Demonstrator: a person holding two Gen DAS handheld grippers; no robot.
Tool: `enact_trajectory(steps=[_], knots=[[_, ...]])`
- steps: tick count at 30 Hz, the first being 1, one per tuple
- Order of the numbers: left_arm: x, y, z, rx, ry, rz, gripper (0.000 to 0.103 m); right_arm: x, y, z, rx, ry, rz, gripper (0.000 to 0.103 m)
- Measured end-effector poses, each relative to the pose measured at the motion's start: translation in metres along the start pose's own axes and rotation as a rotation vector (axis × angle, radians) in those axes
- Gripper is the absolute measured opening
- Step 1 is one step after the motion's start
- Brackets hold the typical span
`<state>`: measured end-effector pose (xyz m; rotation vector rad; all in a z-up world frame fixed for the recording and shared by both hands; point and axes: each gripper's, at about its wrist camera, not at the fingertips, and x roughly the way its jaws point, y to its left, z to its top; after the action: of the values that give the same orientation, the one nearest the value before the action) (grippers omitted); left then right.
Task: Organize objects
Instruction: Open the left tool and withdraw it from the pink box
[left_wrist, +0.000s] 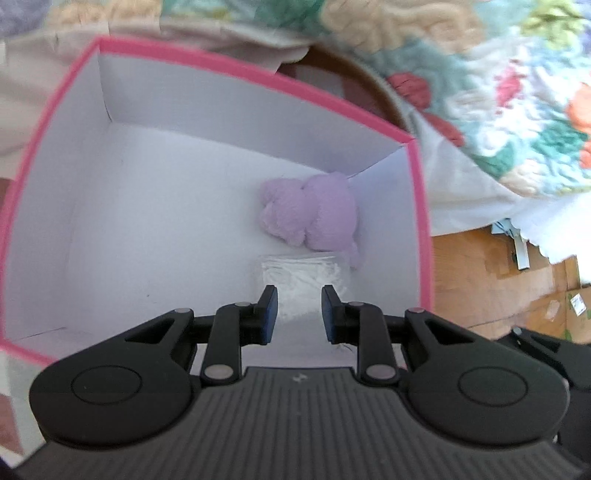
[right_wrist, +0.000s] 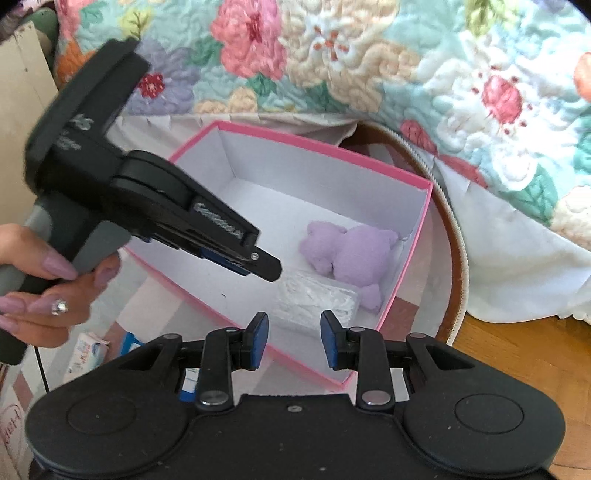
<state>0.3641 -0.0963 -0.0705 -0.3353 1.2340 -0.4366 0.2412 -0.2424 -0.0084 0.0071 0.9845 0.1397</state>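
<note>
Left wrist view. Left hand-held gripper (left_wrist: 295, 314) hangs over the pink-rimmed box (left_wrist: 236, 77), pointing down into it. Jaws nearly closed, a narrow gap between the blue pads, nothing in it: empty. Just ahead of the fingertips, on the box floor, lies a clear packet of white sticks (left_wrist: 303, 273); beyond that, in the far right corner as this gripper looks, a lilac plush toy (left_wrist: 314, 210) touches the packet's far edge. The rest of the floor, off to the gripper's left, is bare. Frame is somewhat blurred.

Right wrist view. Right hand-held gripper (right_wrist: 294, 339) sits above the box's near corner, jaws likewise drawn close and empty. The left gripper crosses ahead and to the left, held by a hand (right_wrist: 44, 295). The plush lies on its side, long axis running left to right, head end to the left. The packet's long axis runs about parallel, slanting down rightward. A floral quilt (right_wrist: 332, 55) hangs behind.

Risks, as I judge them: both grippers crowd one opening, so they could knock together, or a finger could catch the thin rim and shift or tip the box. Small cartons (right_wrist: 85, 354) outside, to the left, look unsorted yet.
</note>
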Motion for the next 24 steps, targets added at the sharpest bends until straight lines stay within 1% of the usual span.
enact_trajectory(steps=[4, 8, 9, 13, 15, 17, 20, 24], knots=[[-0.032, -0.007, -0.007, 0.035, -0.03, 0.017, 0.023, -0.017, 0.004, 0.0, 0.006, -0.025, 0.006, 0.037], [-0.057, -0.012, -0.017, 0.054, -0.026, 0.052, 0.024, -0.034, 0.011, 0.0, -0.002, -0.045, 0.008, 0.037], [-0.063, -0.014, -0.02, 0.064, -0.034, 0.065, 0.026, -0.037, 0.013, -0.001, -0.001, -0.047, 0.014, 0.037], [-0.087, -0.02, -0.032, 0.096, -0.048, 0.098, 0.028, -0.053, 0.02, -0.001, -0.002, -0.055, 0.022, 0.038], [-0.098, -0.022, -0.038, 0.115, -0.049, 0.113, 0.036, -0.06, 0.026, -0.001, -0.007, -0.063, 0.017, 0.039], [-0.111, -0.026, -0.044, 0.15, -0.059, 0.137, 0.042, -0.067, 0.031, -0.001, -0.004, -0.076, 0.018, 0.039], [-0.131, -0.028, -0.054, 0.186, -0.072, 0.161, 0.046, -0.078, 0.037, -0.001, 0.02, -0.083, 0.023, 0.042], [-0.157, -0.024, -0.068, 0.191, -0.096, 0.169, 0.05, -0.092, 0.047, -0.004, 0.023, -0.101, 0.026, 0.051]])
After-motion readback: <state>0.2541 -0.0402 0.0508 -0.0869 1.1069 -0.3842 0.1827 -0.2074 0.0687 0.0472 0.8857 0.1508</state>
